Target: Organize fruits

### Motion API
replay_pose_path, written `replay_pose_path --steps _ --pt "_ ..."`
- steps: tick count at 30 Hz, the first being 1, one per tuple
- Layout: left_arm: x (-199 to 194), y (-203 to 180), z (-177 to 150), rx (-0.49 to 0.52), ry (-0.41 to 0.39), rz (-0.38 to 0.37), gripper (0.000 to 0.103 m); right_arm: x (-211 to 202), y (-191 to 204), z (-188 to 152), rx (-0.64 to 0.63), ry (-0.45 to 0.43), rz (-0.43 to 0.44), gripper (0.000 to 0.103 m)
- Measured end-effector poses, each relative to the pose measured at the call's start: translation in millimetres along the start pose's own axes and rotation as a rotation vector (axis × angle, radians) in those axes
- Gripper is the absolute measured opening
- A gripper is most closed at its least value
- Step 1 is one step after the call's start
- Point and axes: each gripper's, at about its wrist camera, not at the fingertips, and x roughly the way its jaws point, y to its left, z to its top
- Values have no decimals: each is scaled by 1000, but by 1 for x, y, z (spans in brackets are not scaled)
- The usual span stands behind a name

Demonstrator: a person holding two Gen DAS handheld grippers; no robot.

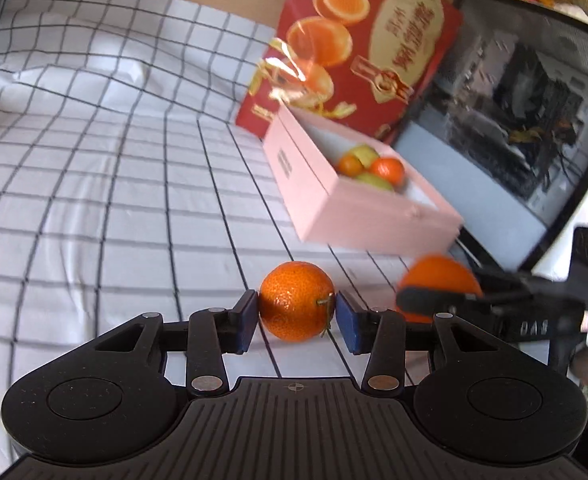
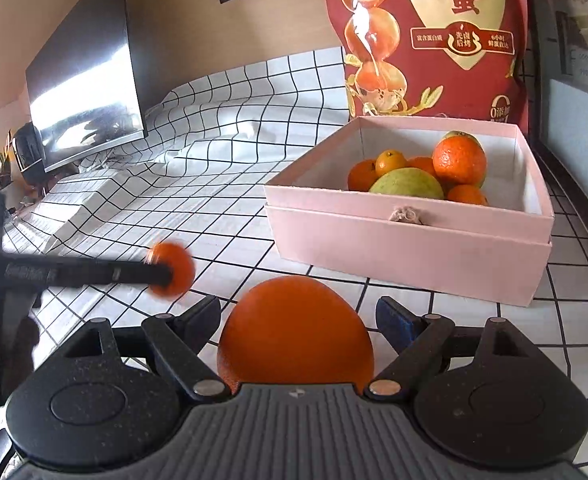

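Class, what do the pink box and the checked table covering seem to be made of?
Pink box: probably matte paperboard; sharp folded edges, thin walls, white lining, no shine. Checked table covering: probably thin woven cloth; it wrinkles, folds and drapes softly, though coated fabric cannot be ruled out.

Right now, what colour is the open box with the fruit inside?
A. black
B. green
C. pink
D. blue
C: the box has pale pink walls, and the oranges and a green fruit sit inside it on the checked cloth.
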Motion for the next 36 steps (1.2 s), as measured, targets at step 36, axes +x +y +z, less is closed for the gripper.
replay_pose_path --steps 36 --pt "20 -40 -5 264 -18 215 51 -16 23 -32 -178 143 -104 103"
